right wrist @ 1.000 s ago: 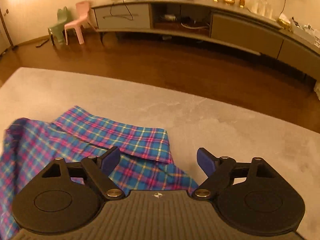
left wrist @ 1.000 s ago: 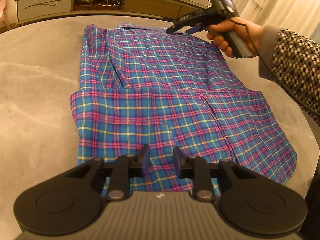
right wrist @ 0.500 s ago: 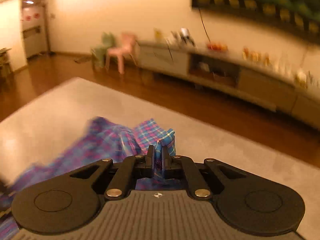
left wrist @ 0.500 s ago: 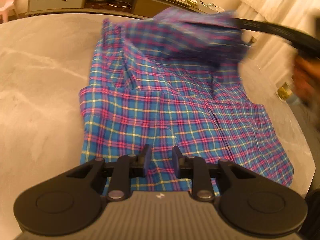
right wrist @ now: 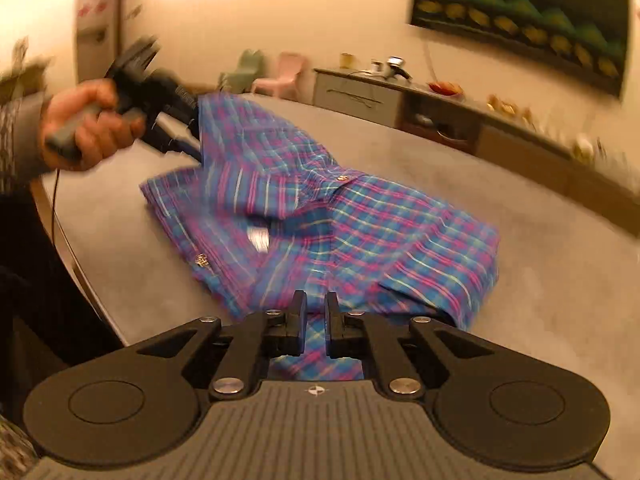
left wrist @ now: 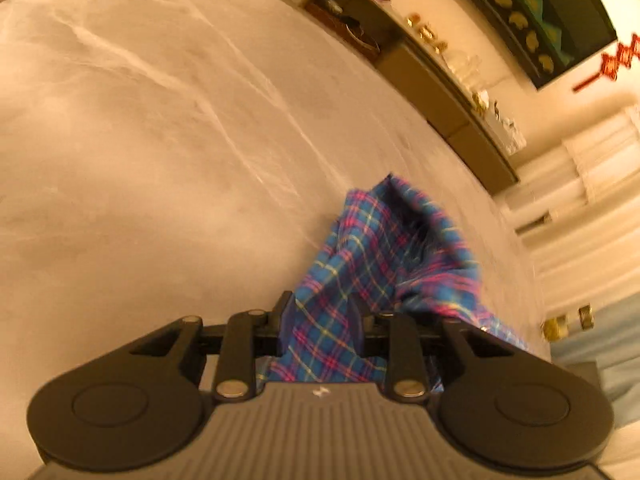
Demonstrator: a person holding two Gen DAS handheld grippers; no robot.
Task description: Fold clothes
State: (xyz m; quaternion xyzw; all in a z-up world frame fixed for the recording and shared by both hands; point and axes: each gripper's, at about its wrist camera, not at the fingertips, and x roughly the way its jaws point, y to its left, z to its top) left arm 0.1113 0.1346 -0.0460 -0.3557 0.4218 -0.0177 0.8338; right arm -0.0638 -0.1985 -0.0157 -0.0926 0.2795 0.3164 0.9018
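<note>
On the grey table [right wrist: 520, 240], both tongs [right wrist: 316, 316] pinch the plaid shirt [right wrist: 360, 220]

Grey table [right wrist: 540, 280]; sideboard [right wrist: 360, 94]; perhaps 2 small chairs [right wrist: 276, 74].

The plaid shirt [right wrist: 360, 224] is blue, crossed with pink and pale yellow lines, with small buttons showing along its front edge. Most of it lies rumpled on the grey marbled table [right wrist: 540, 240], bunched in loose folds near the table's near edge and reaching toward its middle. One end is raised off the surface toward the table's left edge, the cloth sloping up from the heap. In the left wrist view a gathered fold of the shirt [left wrist: 380, 264] stands up, puckered and blurred, above the table.
</note>
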